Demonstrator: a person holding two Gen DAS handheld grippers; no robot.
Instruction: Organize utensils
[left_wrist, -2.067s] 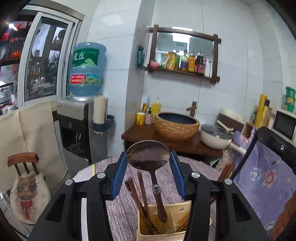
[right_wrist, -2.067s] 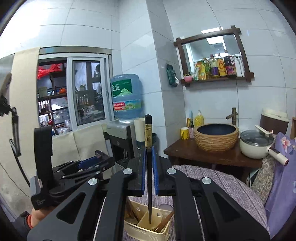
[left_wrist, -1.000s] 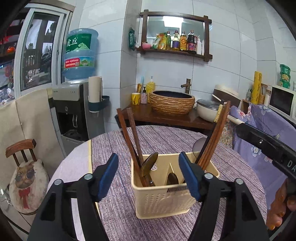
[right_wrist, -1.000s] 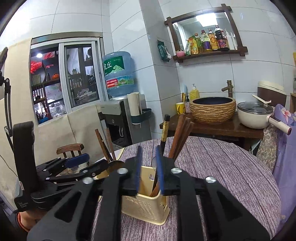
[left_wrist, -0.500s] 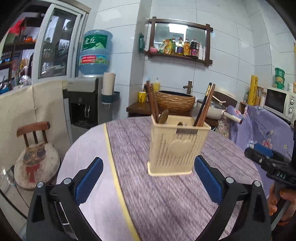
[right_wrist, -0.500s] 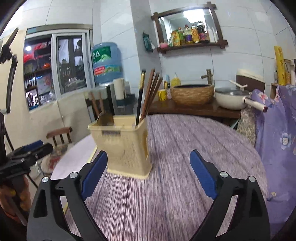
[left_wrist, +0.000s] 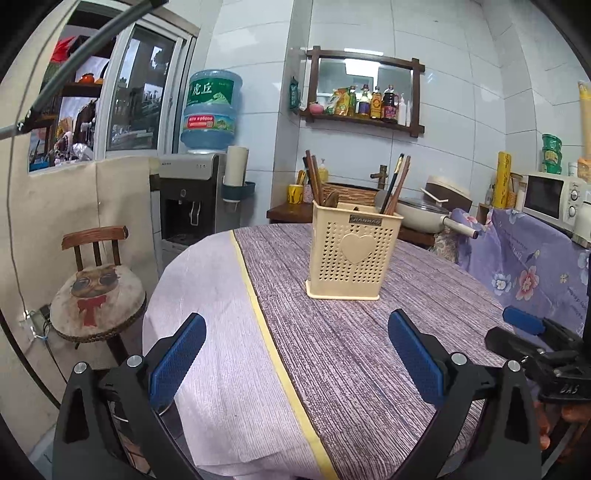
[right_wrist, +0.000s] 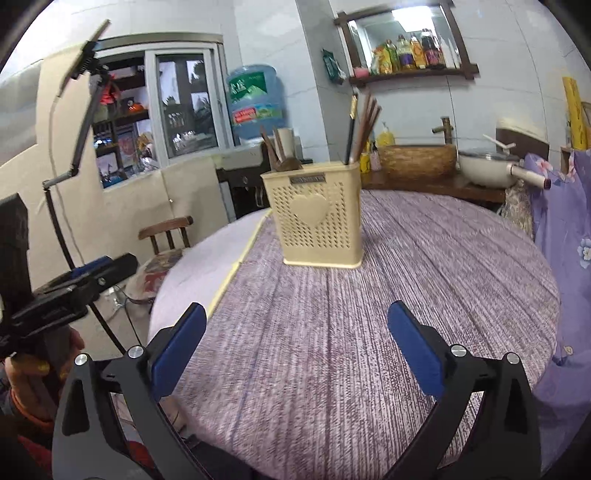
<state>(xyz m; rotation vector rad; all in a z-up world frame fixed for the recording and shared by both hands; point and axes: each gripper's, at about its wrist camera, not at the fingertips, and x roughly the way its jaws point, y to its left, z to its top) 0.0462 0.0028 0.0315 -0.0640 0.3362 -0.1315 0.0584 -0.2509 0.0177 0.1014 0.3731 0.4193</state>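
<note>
Utensils stand sorted in the cream perforated plastic utensil holder with a heart on its front (left_wrist: 352, 254), which sits upright near the middle of the round table (left_wrist: 332, 350), well ahead of both grippers. The left gripper (left_wrist: 295, 350) is held low over the near part of the table, angled slightly downward, its blue pads spread wide with nothing between them. The right gripper (right_wrist: 295, 339) is posed the same way to its right; its jaws are still opening, and only bare cloth shows between them.

The left wrist view shows dark wooden chopsticks (left_wrist: 397, 184) leaning in the holder's right compartment and brown wooden handles (left_wrist: 313, 175) in the left one, plus the right gripper at the frame's right edge. It also takes in a white microwave (left_wrist: 550, 197) and a small wooden chair with a cat-print cushion (left_wrist: 98, 291). The right wrist view, partly blurred, shows the left gripper held in a hand (right_wrist: 29, 373) at its left edge, and a black stand arm (right_wrist: 79, 122) rising by the window.

A purple woven cloth (right_wrist: 369, 332) covers most of the table, with a pale lilac strip (left_wrist: 214, 332) edged in yellow on the left. Behind stand a white-tiled wall, a water dispenser with a blue bottle (left_wrist: 210, 110), a wooden shelf of bottles (left_wrist: 364, 101) and a woven basin (right_wrist: 417, 157).
</note>
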